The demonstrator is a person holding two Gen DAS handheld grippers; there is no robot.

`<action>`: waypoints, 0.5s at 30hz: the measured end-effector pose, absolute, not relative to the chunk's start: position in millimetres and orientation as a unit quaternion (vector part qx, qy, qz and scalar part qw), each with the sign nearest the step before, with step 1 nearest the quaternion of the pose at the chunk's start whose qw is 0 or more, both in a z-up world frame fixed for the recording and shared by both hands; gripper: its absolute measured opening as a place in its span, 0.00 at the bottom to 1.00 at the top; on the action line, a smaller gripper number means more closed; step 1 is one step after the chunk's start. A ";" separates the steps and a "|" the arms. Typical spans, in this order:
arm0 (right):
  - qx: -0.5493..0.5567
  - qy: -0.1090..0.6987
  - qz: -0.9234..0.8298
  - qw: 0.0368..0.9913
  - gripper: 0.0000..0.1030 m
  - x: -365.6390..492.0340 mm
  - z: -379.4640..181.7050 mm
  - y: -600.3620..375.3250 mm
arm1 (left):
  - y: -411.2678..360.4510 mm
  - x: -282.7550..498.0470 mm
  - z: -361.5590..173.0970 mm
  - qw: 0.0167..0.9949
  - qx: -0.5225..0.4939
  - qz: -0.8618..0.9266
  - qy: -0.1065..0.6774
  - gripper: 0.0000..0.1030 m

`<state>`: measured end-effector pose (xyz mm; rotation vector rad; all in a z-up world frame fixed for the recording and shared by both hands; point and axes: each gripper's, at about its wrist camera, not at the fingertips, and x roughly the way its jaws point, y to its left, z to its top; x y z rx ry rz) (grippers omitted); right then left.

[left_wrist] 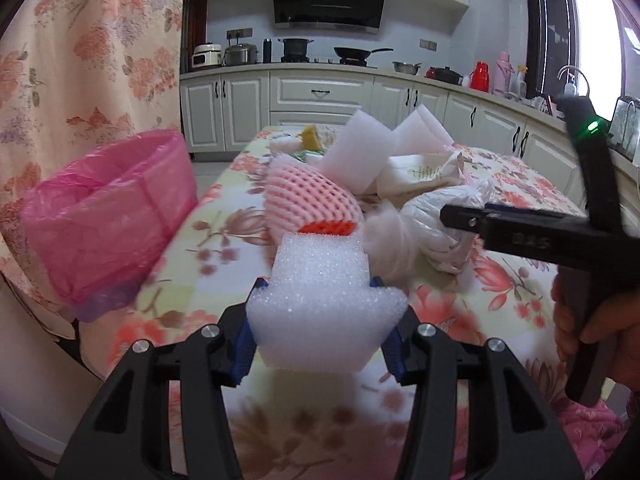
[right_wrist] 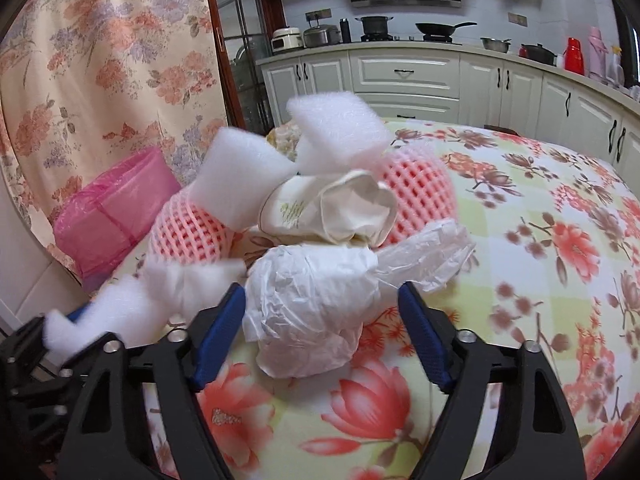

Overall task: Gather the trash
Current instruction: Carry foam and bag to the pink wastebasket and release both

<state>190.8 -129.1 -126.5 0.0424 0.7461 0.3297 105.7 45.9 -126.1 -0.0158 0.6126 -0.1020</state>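
My left gripper (left_wrist: 320, 308) is shut on a white foam block (left_wrist: 324, 308) and holds it above the floral tablecloth (left_wrist: 500, 292). A bin lined with a pink bag (left_wrist: 108, 216) stands at the table's left edge; it also shows in the right wrist view (right_wrist: 116, 212). My right gripper (right_wrist: 320, 312) is open, its blue pads on either side of a crumpled white plastic bag (right_wrist: 312, 312) lying on the table. Behind it lies a pile of trash: pink foam nets (right_wrist: 416, 196), white foam blocks (right_wrist: 336, 136) and a cream paper bag (right_wrist: 332, 212).
A floral curtain (left_wrist: 92, 52) hangs at the left behind the bin. Kitchen cabinets and a counter (left_wrist: 320, 92) with pots run along the back. The right gripper's body (left_wrist: 540, 236) shows in the left wrist view over the white bag (left_wrist: 436, 220).
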 end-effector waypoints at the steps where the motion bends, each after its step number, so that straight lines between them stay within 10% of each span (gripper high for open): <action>1: 0.021 0.365 0.161 0.917 0.49 190.7 -128.7 -128.7 | 49.1 102.0 -124.9 0.953 -0.009 -0.050 0.299 0.48; 5: 0.006 0.346 0.172 0.922 0.31 178.3 -126.8 -127.5 | 54.0 92.5 -120.7 0.955 -0.010 -0.046 0.291 0.48; 15: -0.003 0.288 0.213 0.934 0.30 140.9 -89.9 -120.4 | 65.0 89.0 -106.7 0.962 -0.035 -0.020 0.270 0.48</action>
